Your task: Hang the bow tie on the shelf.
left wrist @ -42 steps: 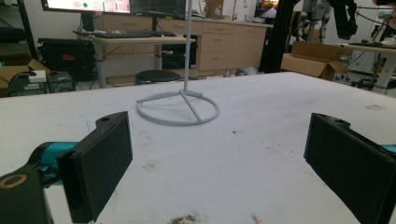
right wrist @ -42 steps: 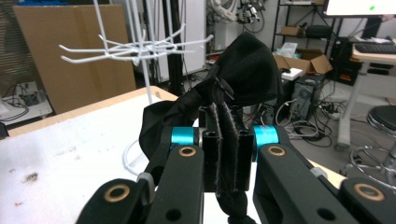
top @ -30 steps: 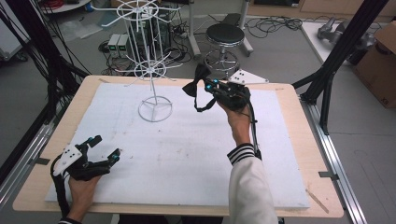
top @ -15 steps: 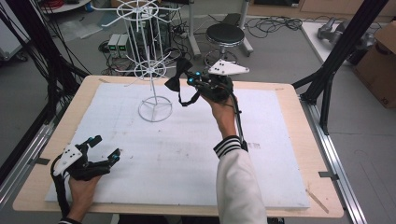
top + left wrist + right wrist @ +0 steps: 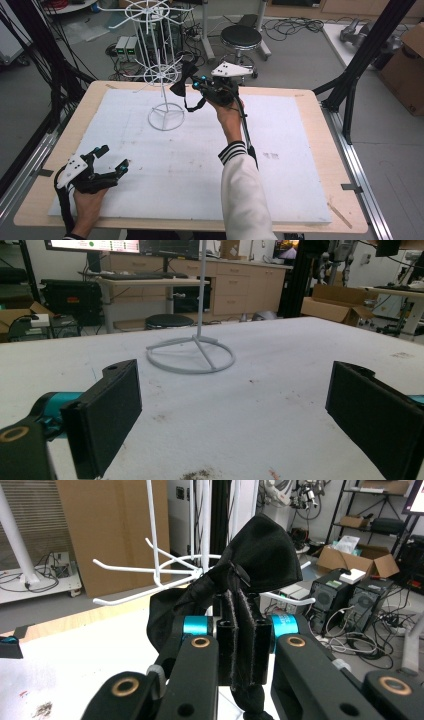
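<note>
My right gripper (image 5: 194, 86) is shut on a black cloth piece (image 5: 180, 81), held up in the air beside the lower ring of hooks of a white wire rack (image 5: 161, 75). A thin black strap (image 5: 192, 106) hangs from the cloth. In the right gripper view the cloth (image 5: 260, 555) bulges above the closed right gripper (image 5: 239, 640), right in front of the rack's white hooks (image 5: 150, 570). The rack's round base (image 5: 166, 116) stands at the back of the white board. My left gripper (image 5: 114, 159) rests open at the front left, empty; in its own view the left gripper (image 5: 235, 410) faces the rack's base (image 5: 190, 354).
A white board (image 5: 280, 165) covers the wooden table (image 5: 320, 115). Behind the table stand a black stool (image 5: 241, 36) and small computer boxes (image 5: 126, 48). Black frame posts (image 5: 367, 50) rise at the right, next to a cardboard box (image 5: 407, 65).
My right hand has carried the black cloth leftward and a little up, from the back middle of the table to the rack's lower hooks. The left gripper has stayed put.
</note>
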A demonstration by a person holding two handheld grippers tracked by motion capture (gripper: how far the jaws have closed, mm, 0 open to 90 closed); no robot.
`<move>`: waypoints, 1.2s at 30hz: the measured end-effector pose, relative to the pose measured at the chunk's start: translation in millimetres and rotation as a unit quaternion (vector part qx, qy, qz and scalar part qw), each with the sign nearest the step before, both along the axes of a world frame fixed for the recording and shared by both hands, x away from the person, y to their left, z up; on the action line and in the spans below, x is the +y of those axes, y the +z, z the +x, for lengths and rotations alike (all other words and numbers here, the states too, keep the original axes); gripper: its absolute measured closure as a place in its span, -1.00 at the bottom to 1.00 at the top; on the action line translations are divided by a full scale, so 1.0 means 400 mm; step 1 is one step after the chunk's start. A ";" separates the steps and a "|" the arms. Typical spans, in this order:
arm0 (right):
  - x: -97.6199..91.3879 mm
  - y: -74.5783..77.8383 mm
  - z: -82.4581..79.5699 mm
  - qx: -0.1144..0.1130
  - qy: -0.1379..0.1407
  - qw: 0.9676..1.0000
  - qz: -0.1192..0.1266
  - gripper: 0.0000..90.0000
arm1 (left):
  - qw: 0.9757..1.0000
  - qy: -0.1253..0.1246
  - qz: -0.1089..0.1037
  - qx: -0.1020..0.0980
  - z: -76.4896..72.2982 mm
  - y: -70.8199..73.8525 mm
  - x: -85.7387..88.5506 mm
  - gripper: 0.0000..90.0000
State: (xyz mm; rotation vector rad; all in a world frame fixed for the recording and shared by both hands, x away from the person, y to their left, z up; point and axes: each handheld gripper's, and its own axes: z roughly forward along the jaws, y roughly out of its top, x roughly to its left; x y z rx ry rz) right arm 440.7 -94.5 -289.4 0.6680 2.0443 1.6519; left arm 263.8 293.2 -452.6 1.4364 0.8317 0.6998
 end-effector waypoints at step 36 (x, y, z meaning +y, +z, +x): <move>0.042 -0.075 0.039 0.060 0.003 0.996 -0.062 0.85 | 1.000 -0.002 -0.004 0.001 0.000 0.000 0.002 -0.82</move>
